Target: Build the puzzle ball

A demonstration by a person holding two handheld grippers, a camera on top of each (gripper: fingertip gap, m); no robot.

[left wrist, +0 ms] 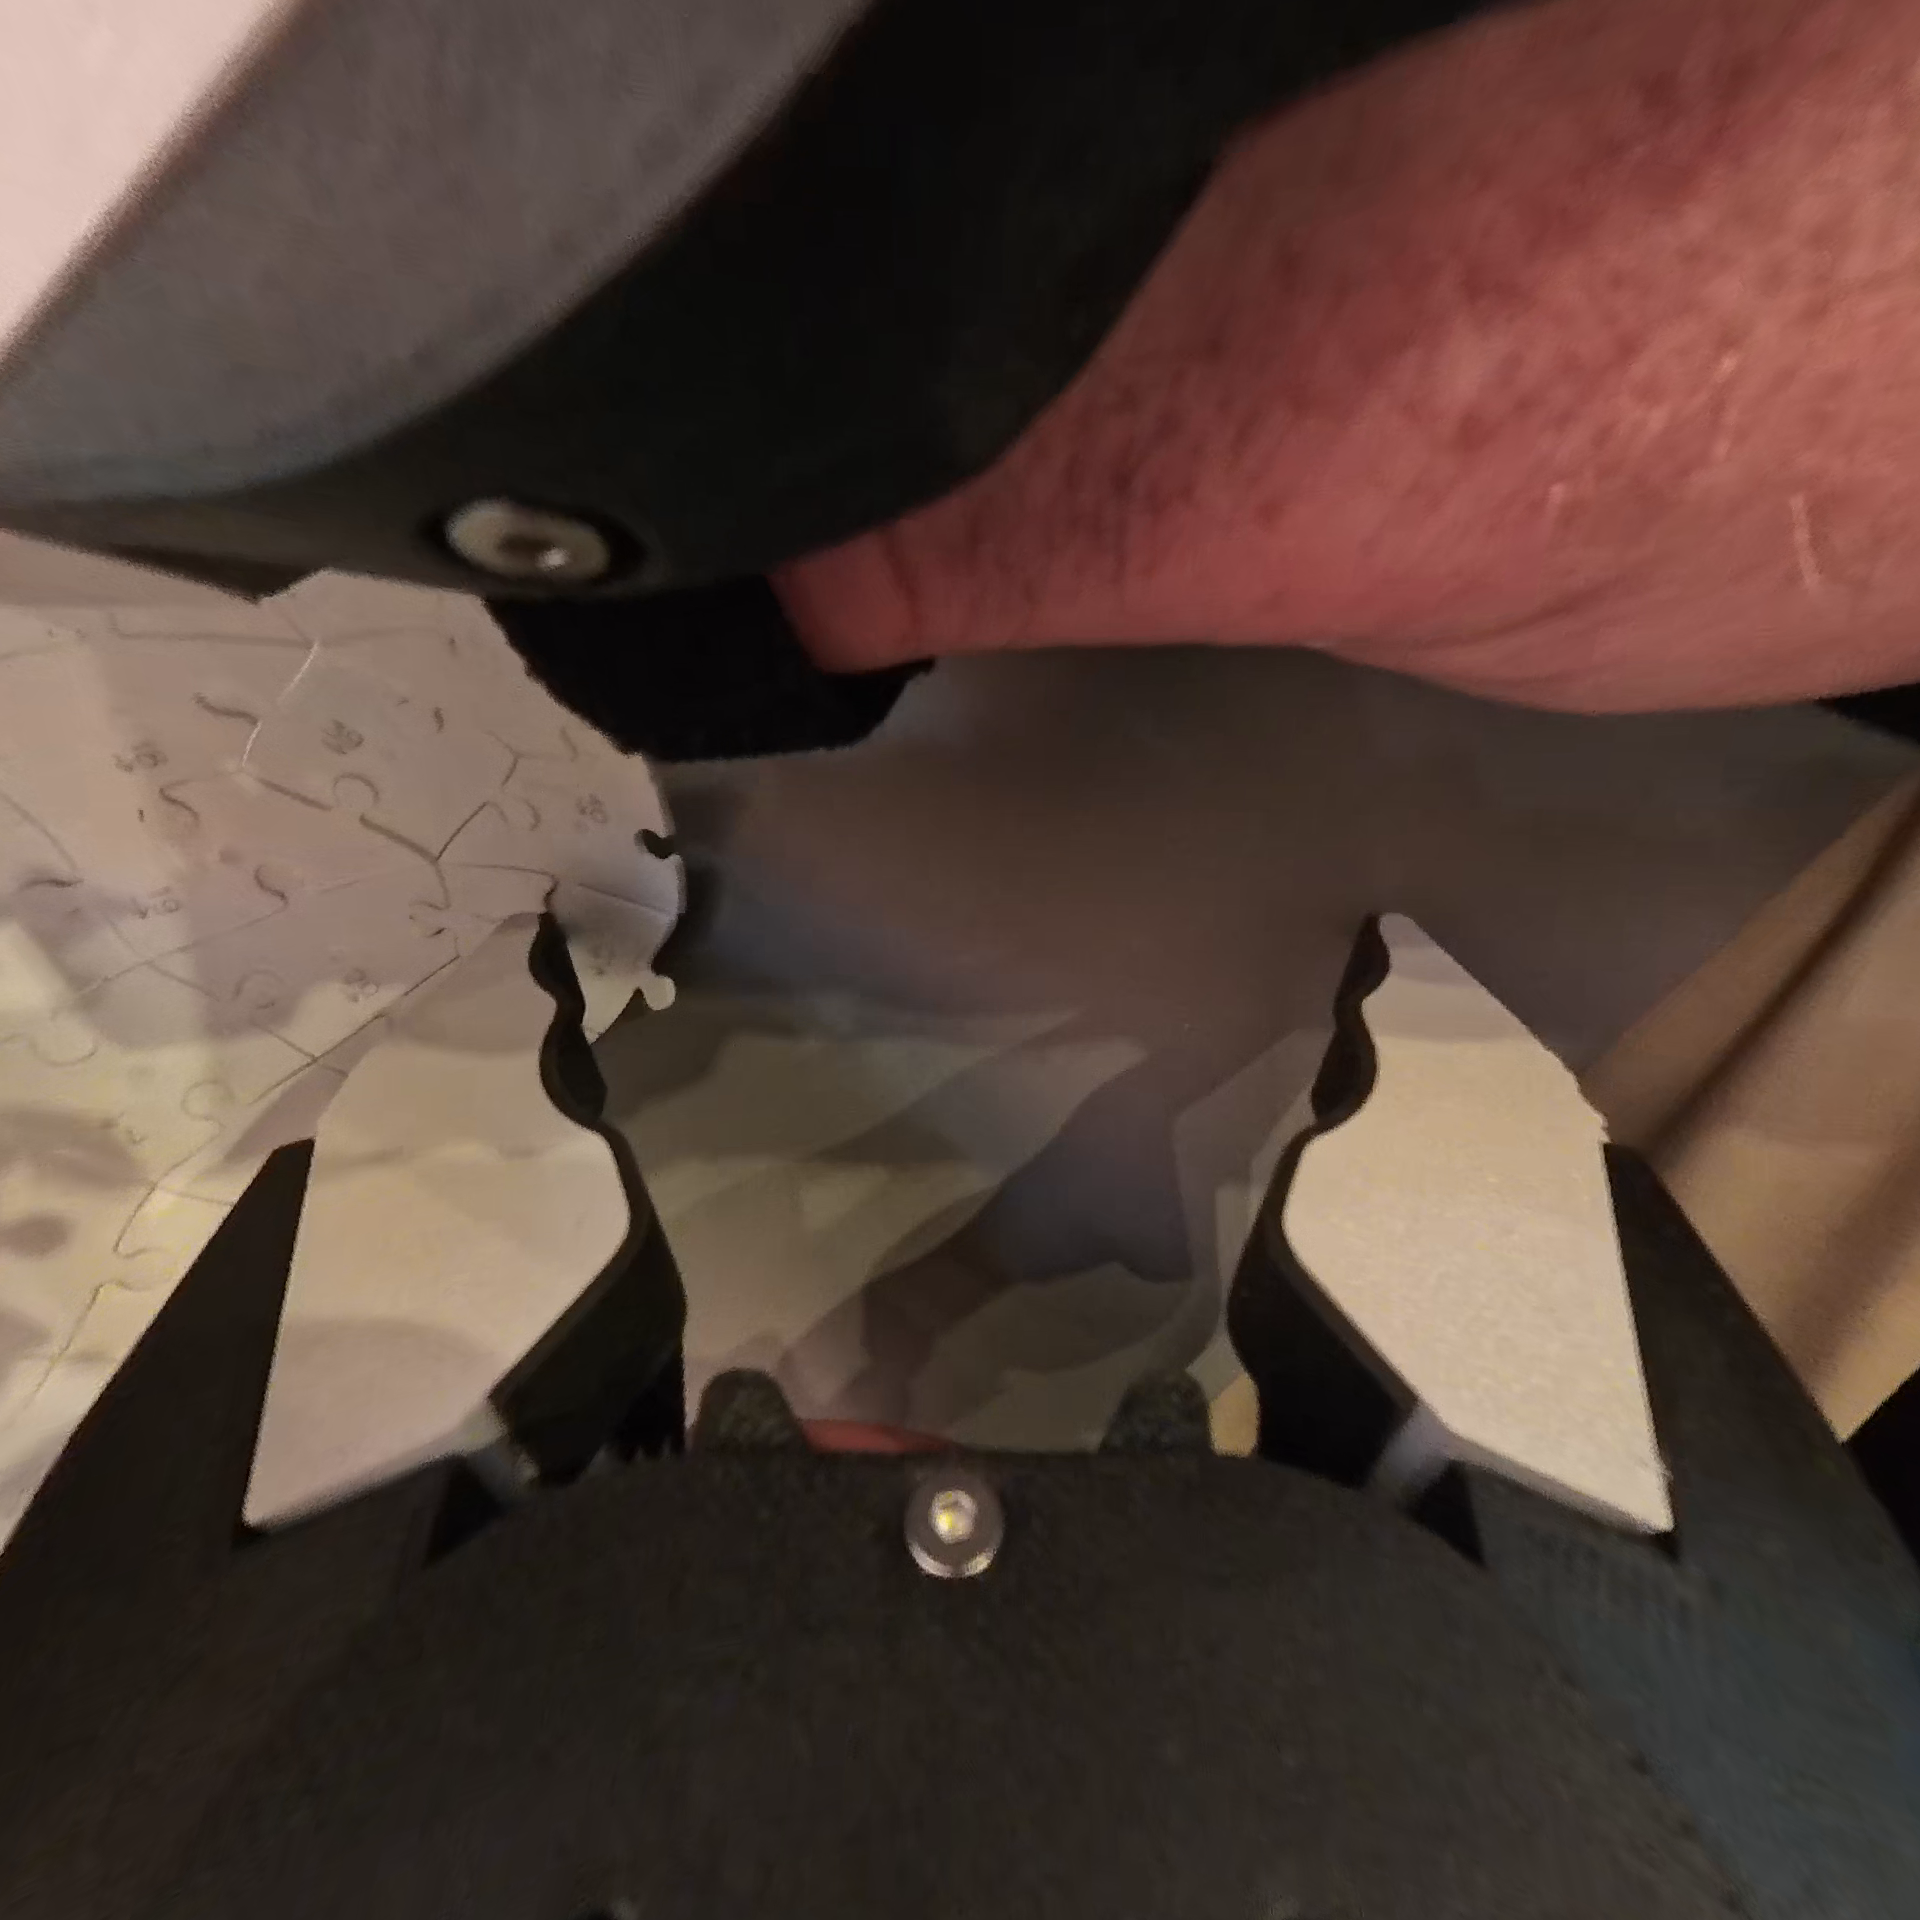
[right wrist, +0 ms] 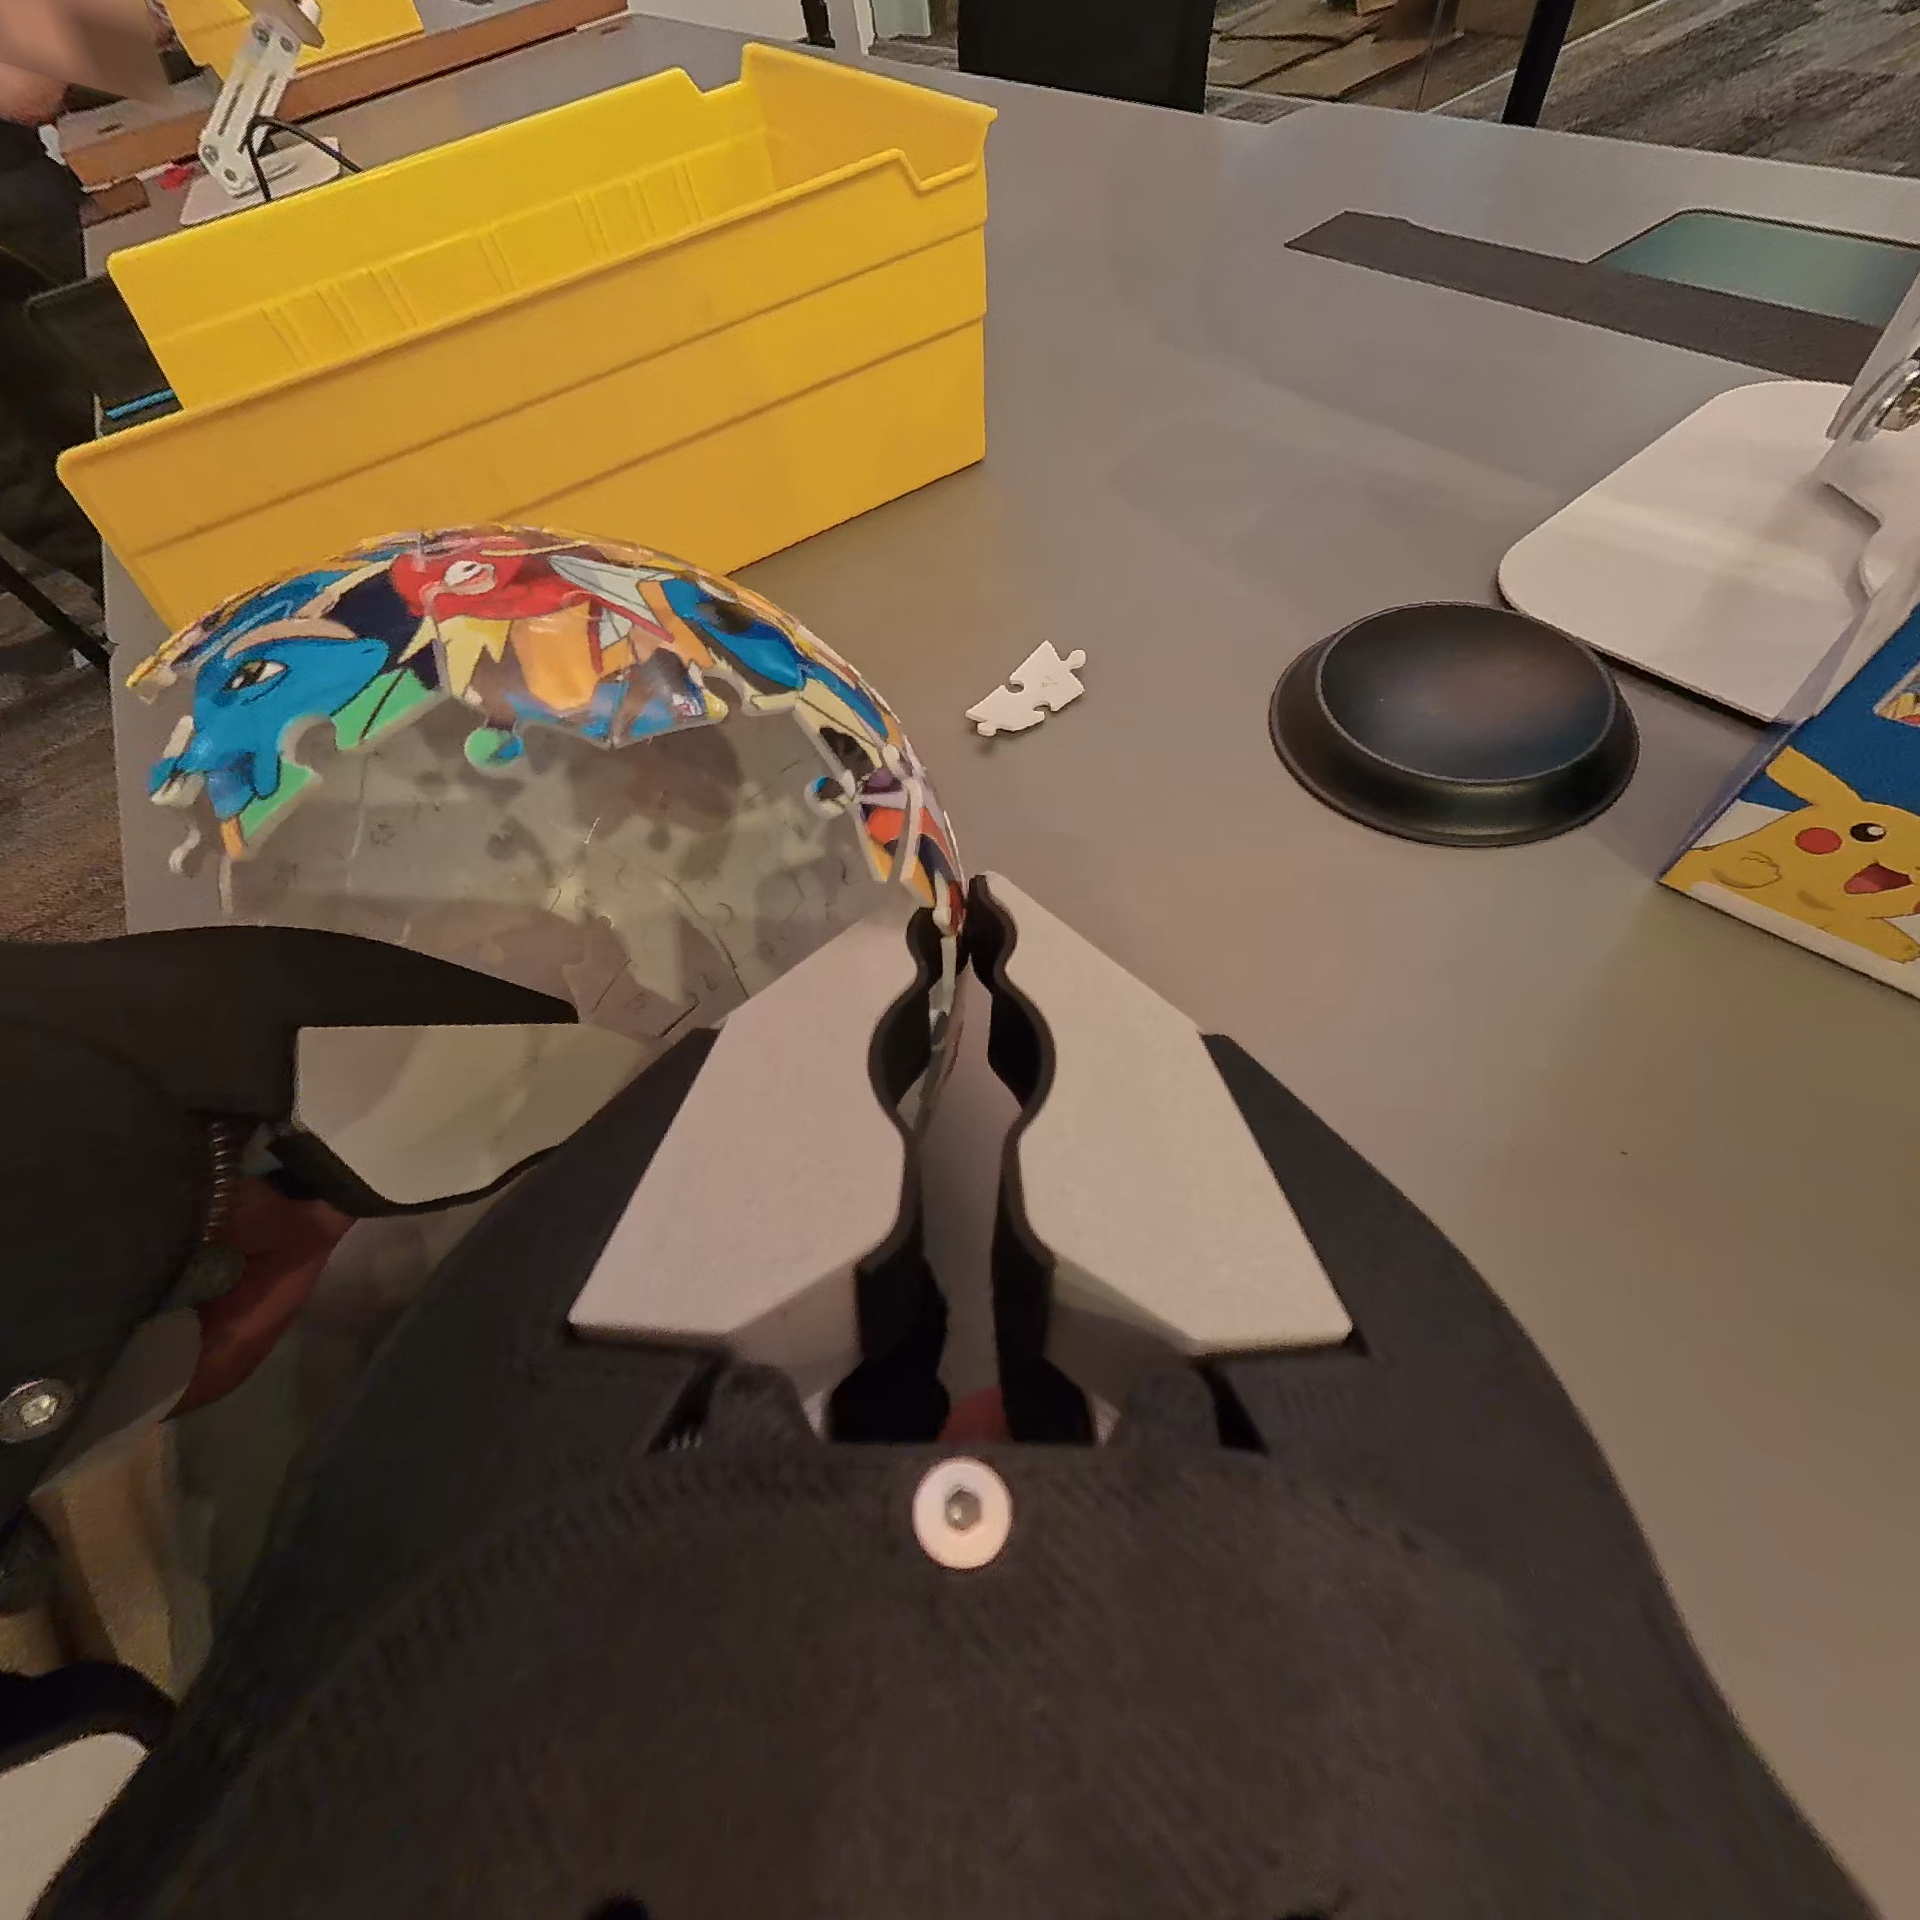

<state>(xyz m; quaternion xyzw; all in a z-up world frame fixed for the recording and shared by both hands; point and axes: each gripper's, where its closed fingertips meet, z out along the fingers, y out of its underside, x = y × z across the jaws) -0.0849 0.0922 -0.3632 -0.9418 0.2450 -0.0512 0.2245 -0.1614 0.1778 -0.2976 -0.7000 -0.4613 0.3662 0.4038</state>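
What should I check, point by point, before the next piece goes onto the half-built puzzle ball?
1. Right gripper shut on the rim of the puzzle ball: ok.
2. Left gripper free to pick: ok, open with nothing between its fingers.
3. Loose piece reachable: ok, it lies alone on the table, white side up, between the ball and the black stand.
4. Picture side of that piece: cannot tell, it faces down.
5. Open edge of the ball in sight of the left wrist view: ok, its jagged edge is beside the left finger.
6. Yellow bin holds more pieces: cannot tell.
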